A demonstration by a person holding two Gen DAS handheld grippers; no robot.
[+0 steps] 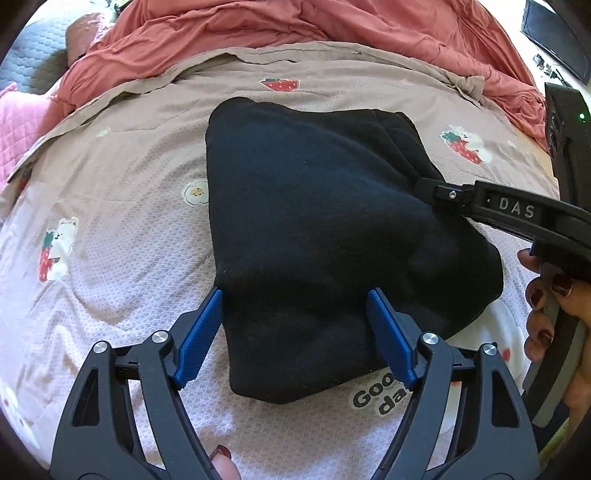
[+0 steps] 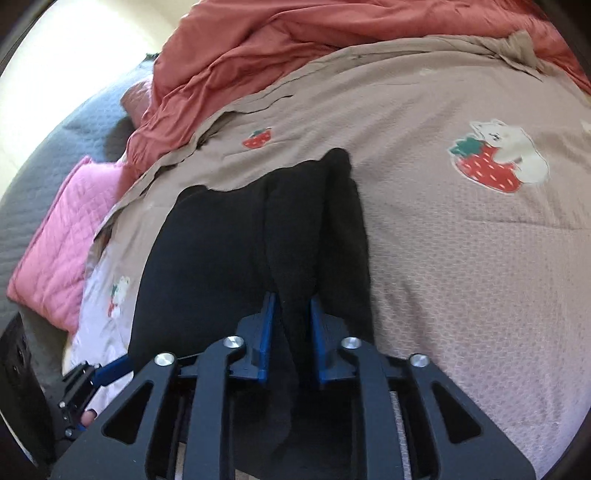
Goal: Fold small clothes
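A black garment (image 1: 317, 221) lies folded on the patterned bed cover (image 1: 110, 229). My left gripper (image 1: 295, 293) stands open over the garment's near edge, and the cloth lies flat between its blue pads (image 1: 201, 332). From the right, my right gripper (image 1: 421, 186) reaches the garment's right edge. In the right wrist view this right gripper (image 2: 291, 299) is shut on a raised fold of the black garment (image 2: 221, 251), which bunches between its pads and hangs down through the jaws. The left gripper (image 2: 85, 384) shows at the lower left there.
A rumpled red blanket (image 1: 258, 26) lies across the far side of the bed. A pink quilted cushion (image 2: 62, 236) and a grey quilt (image 2: 48, 155) are at the left. A hand with dark red nails (image 1: 543, 295) holds the right gripper's handle.
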